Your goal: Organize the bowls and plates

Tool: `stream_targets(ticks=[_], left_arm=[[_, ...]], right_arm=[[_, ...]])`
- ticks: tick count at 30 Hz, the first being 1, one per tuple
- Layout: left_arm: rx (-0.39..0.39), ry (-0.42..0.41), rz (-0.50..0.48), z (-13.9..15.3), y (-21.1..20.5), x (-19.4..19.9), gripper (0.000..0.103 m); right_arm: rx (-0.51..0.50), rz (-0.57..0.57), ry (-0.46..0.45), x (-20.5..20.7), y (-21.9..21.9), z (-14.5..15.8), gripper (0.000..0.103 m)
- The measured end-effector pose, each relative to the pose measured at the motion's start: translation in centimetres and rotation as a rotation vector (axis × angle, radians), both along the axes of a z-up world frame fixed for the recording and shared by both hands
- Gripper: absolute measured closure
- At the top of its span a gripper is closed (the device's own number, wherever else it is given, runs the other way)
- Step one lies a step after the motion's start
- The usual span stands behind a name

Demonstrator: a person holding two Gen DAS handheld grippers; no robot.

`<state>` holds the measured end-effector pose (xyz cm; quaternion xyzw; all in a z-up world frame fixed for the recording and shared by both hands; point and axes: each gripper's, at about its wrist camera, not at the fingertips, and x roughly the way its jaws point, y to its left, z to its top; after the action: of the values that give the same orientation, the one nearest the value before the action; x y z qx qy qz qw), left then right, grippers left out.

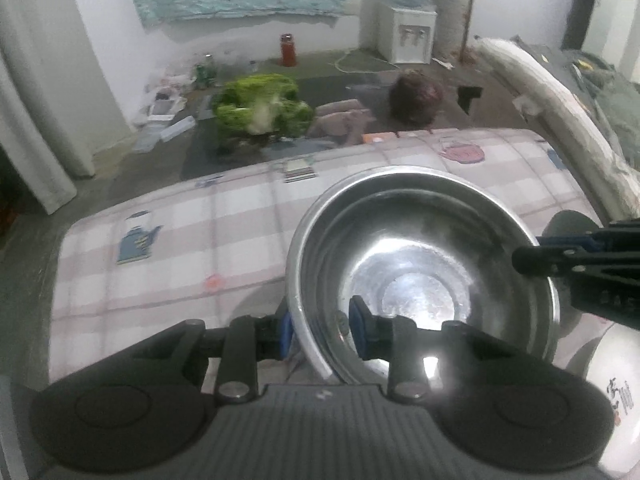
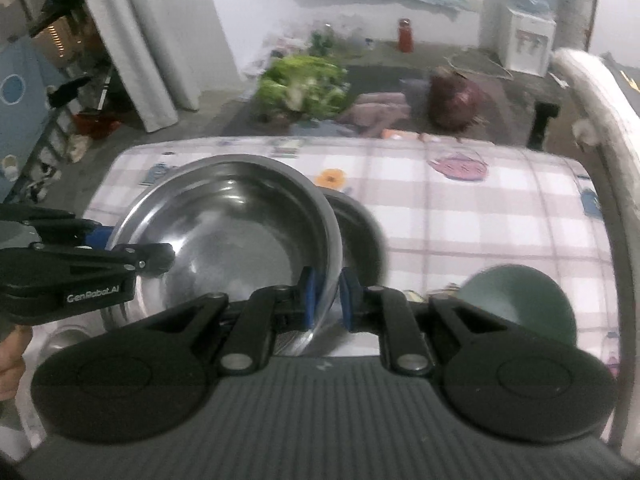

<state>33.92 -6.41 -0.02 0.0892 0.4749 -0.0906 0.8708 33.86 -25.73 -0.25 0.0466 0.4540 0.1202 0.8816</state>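
2 grippers carry 1 large steel bowl [image 1: 420,264] above a table with a checked tablecloth [image 1: 160,264], each clamped narrowly on an opposite side of its rim. The left gripper [image 1: 320,330] has one blue pad outside the wall and one inside; the right gripper [image 2: 328,296] pinches the rim the same way, and both point steeply down across the bowl. In the left wrist view the bowl's polished floor glares with reflected light, and a white dish [image 1: 612,392] with dark markings shows at the lower right edge. The right wrist view shows instead 1 dark bowl [image 2: 360,232] just behind the steel one, 1 green bowl [image 2: 516,300] (partly hidden by the gripper body) near the right, and a bare hand [image 2: 12,356] at the lower left edge beneath the left gripper. Beyond the table both views show 1 red bottle [image 1: 288,50] and 1 water dispenser [image 1: 408,36] against the far wall.
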Motion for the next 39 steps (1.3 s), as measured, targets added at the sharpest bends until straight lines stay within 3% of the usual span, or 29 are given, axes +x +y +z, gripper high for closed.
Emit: stream_targets(ticks=[5,11,13,15,19,24,27,32,39], left_arm=[[0.044,0.007,-0.035,-2.2,-2.1,1.5,0.074],[0.065,0.008,-0.043,-3.3,-1.6,1.7,0.069],[0.079,-0.012,-0.05,-3.2,-1.2,1.5,0.066],[0.097,-0.037,-0.054,-3.1,-0.8,1.3,0.062],[0.102,-0.01,-0.034,-3.6,0.1,1.7,0.062],[0.078,0.017,-0.034,-4.7,0.2,2.3,0.062],[0.064,0.025,-0.043,-5.0,0.3,2.2,0.067],[0.077,0.046,-0.035,-5.0,1.5,1.6,0.074],[0.081,0.052,-0.007,-4.7,4.6,-0.2,0.072]], right_arm=[[-0.009,-0.03,0.036,1.5,-1.5,-2.6,0.089],[0.013,-0.018,0.054,2.9,-1.8,-4.4,0.086],[0.02,-0.009,0.048,3.1,-1.7,-4.2,0.074],[0.025,-0.012,0.029,3.2,-1.6,-3.8,0.05],[0.016,-0.017,0.006,4.3,-1.2,-3.3,0.05],[0.008,-0.016,0.047,6.7,0.0,-4.3,0.048],[-0.005,-0.018,0.074,7.7,0.7,-5.3,0.048],[0.136,-0.003,0.16,7.5,1.0,-6.2,0.046],[0.2,0.064,0.196,5.4,2.9,-6.0,0.046]])
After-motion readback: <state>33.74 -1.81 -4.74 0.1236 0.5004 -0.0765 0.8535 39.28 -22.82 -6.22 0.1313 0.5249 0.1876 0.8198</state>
